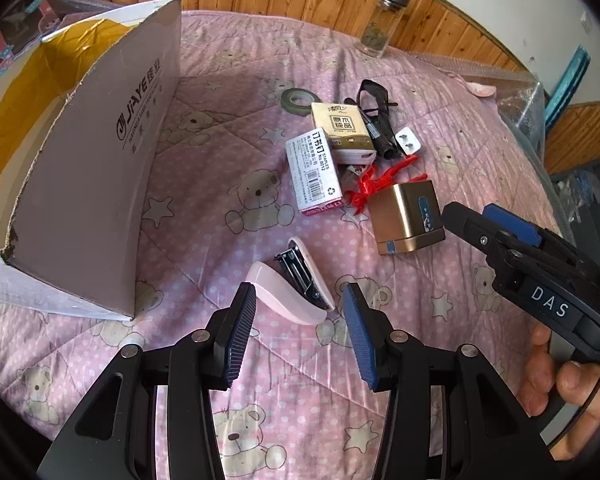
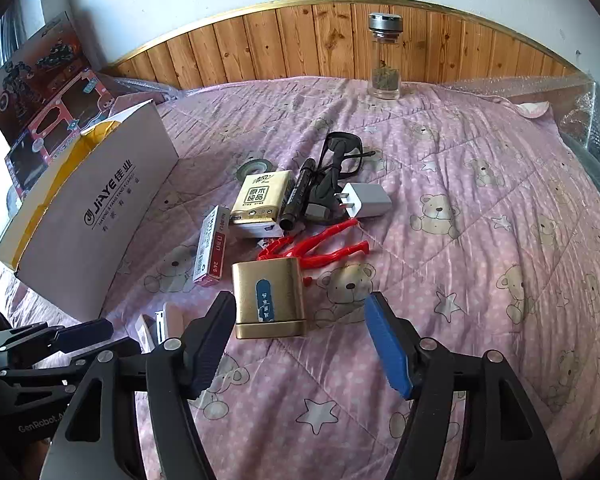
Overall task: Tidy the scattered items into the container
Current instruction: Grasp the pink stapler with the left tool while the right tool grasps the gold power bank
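An open cardboard box point(image 1: 100, 152) with "JIAYE" print stands at the left on the pink quilt; it also shows in the right wrist view point(image 2: 100, 208). My left gripper point(image 1: 300, 332) is open, just short of a pink stapler point(image 1: 296, 280). My right gripper point(image 2: 300, 344) is open, just short of a gold tin point(image 2: 268, 300), which also shows in the left wrist view point(image 1: 408, 212). Behind lie a staple box point(image 1: 314, 172), a tissue pack point(image 2: 262, 196), a tape roll point(image 1: 300, 98), a black pen point(image 2: 300, 196), glasses point(image 2: 340, 152), a white charger point(image 2: 368, 200) and a red clip point(image 2: 320, 244).
A glass jar point(image 2: 385, 56) stands at the back by the wooden headboard. Toy boxes point(image 2: 40, 92) lean behind the cardboard box. Bubble wrap point(image 2: 580, 112) lies along the right edge of the bed.
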`<state>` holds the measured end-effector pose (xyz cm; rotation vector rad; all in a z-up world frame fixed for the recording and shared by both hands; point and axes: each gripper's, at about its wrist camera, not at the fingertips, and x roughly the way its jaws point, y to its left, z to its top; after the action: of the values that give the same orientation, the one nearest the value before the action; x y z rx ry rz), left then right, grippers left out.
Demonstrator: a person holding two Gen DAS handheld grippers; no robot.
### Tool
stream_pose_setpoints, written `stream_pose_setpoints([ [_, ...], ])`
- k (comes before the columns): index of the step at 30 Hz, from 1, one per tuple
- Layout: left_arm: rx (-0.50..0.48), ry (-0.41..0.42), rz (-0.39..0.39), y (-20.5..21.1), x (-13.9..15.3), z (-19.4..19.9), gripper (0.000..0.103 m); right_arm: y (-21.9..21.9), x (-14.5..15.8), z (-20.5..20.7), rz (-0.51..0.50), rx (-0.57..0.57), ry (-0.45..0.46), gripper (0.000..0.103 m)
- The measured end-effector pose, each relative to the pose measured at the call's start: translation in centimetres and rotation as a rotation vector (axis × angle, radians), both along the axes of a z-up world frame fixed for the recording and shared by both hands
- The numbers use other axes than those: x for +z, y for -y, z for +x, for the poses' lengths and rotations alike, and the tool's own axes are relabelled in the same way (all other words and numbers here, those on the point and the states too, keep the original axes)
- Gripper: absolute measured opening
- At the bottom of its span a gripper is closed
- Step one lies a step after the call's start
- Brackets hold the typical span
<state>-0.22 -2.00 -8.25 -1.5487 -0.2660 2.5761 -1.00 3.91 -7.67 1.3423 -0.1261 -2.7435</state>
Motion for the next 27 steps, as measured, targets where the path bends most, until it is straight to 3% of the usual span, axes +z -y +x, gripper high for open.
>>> stream_pose_setpoints([
  [11, 0.008, 0.060, 0.057, 0.5, -2.7, -1.3, 0.048, 0.9, -2.5, -1.3, 0.000, 0.042, 0.059, 0.073],
  [16, 0.025, 0.066, 0.078, 1.4, -3.4, -1.4, 0.058, 0.7, -3.5, -2.2, -0.022, 0.041, 0.087, 0.075],
  [23, 0.121, 0.064, 0.031, 4.9, -3.5, 1.3, 0.058, -0.1, -3.0, -2.2, -0.069, 0.023, 0.083, 0.075],
  [27, 0.151, 0.060, 0.042, 5.7, -3.2, 2.0, 0.056, -0.2, -1.4, -1.0, -0.138, 0.028, 0.020, 0.075],
])
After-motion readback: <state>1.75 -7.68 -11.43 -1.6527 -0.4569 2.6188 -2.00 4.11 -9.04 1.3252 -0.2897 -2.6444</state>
